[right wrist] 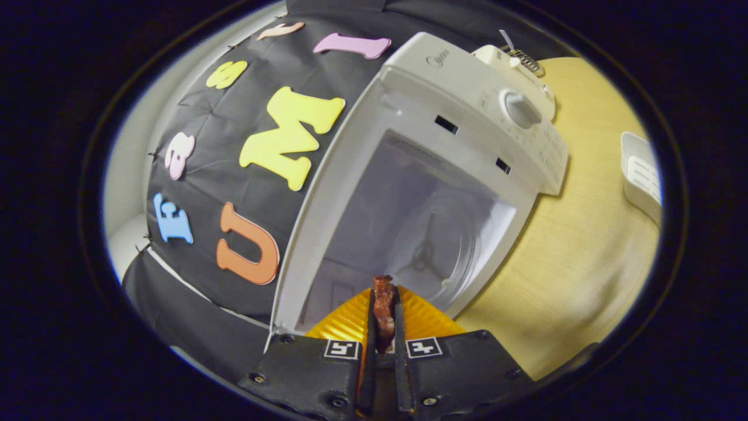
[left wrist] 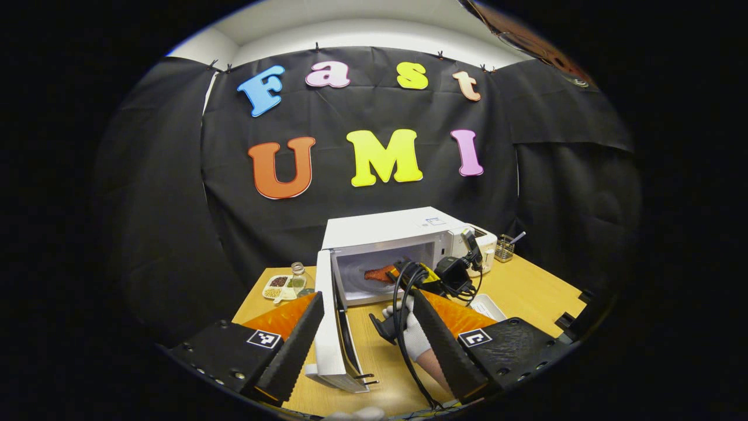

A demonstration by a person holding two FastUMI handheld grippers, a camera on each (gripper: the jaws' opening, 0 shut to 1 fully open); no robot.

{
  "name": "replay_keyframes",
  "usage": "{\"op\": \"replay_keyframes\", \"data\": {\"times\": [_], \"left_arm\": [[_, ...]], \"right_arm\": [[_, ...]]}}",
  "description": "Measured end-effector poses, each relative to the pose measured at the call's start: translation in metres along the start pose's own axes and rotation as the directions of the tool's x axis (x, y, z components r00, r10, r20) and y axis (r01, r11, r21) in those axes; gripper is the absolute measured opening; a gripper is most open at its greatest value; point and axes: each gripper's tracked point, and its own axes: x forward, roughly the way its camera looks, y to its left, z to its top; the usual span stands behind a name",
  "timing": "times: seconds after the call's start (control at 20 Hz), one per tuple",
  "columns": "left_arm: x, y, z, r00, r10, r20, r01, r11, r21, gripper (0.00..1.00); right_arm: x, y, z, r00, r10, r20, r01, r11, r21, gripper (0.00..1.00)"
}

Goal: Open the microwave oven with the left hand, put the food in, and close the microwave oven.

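Gripping a reddish-brown, rough-textured piece of food [right wrist: 383, 310], the right gripper [right wrist: 383, 327] has both fingers pressed flat against it, the strip standing upright between them just at the mouth of the microwave oven [right wrist: 467, 111]. That oven is a boxy white shell with a smooth round knob [right wrist: 520, 109] on its control panel; inside, a clear glass turntable [right wrist: 444, 234] sits on the pale cavity floor.

In the left gripper view the left gripper [left wrist: 367, 336] hangs wide open — its ribbed fingers spread apart, holding nothing — with the oven's door [left wrist: 333, 327] swung out toward the camera between them. Farther off, a gloved hand [left wrist: 412, 333] carries the other gripper, its food at the oven's opening.

The table [left wrist: 526, 286] is smooth light wood. On it sit a small glass jar [left wrist: 298, 276] and a divided dish [left wrist: 277, 286] of grains to the oven's left, and a white tray [left wrist: 488, 305] on the other side. Black cloth drapes the booth walls.
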Motion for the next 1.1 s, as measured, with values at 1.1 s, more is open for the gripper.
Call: {"op": "replay_keyframes", "data": {"times": [1.1], "left_arm": [[0.017,0.017,-0.019,0.999,0.010,-0.032,-0.010,1.000,-0.014,0.94]], "right_arm": [[0.068,-0.057,0.018,0.984,-0.089,0.155,0.143,0.913,-0.383,0.41]]}}
